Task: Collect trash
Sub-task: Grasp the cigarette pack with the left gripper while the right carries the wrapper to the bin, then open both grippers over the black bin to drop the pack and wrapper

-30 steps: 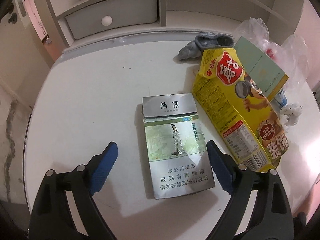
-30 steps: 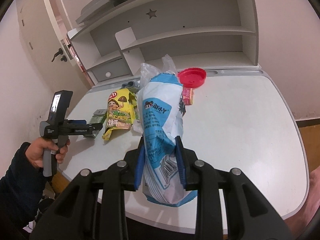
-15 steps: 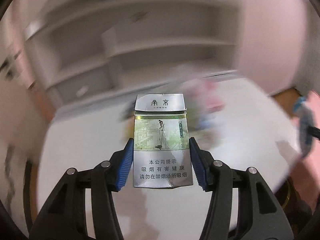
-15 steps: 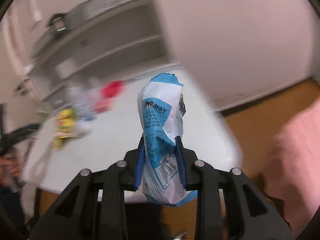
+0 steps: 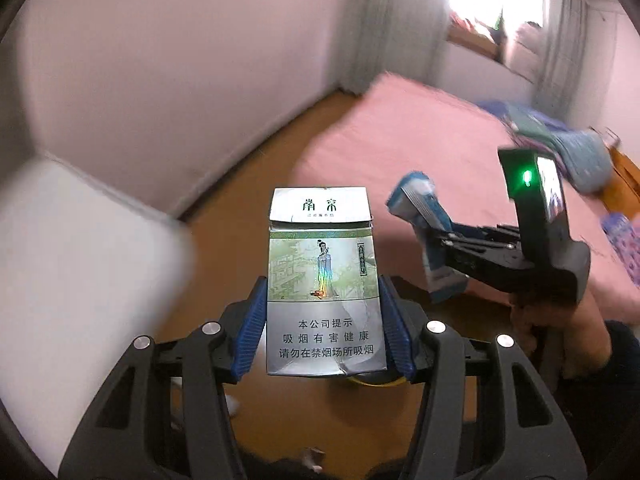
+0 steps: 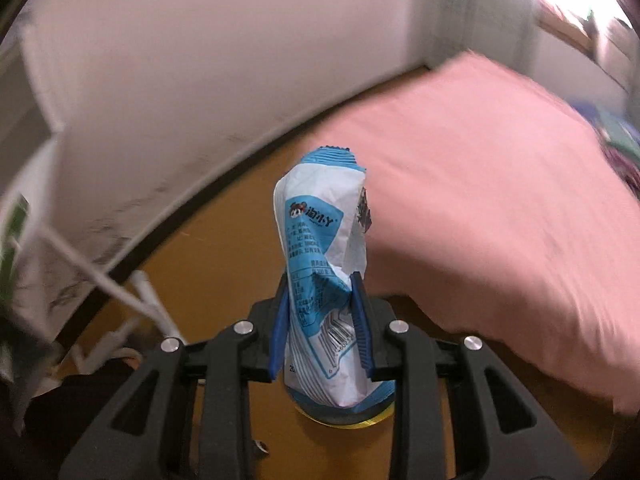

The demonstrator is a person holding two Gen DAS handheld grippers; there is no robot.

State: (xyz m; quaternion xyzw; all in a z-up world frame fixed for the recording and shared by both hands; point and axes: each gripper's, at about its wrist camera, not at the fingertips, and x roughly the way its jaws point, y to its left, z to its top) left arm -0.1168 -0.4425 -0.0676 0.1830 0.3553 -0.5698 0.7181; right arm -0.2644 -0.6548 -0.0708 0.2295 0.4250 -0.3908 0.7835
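A silver and green cigarette pack (image 5: pixel 324 280) stands upright between the blue pads of my left gripper (image 5: pixel 324 320), which is shut on its lower sides, above the wooden floor. My right gripper (image 6: pixel 320 320) is shut on a crumpled blue and white snack wrapper (image 6: pixel 320 240) that sticks up past the fingers. The left wrist view also has the right gripper (image 5: pixel 440 248) to the right with the wrapper (image 5: pixel 416 204) and a hand (image 5: pixel 552 320) on its handle. Under both held items peeks a dark round object with a yellow rim (image 6: pixel 344 418), mostly hidden.
A pink bed (image 5: pixel 440 140) fills the right side, with bedding and a bright window beyond. The white table's corner (image 5: pixel 60 280) is at the left. A pale wall (image 6: pixel 200 80) meets the brown floor (image 6: pixel 224 248). White cords or rods (image 6: pixel 148 300) lie low left.
My left gripper closed on the cigarette pack and lifted it off the table. Both grippers swung away from the table and shelves and now point down at the floor beside the bed.
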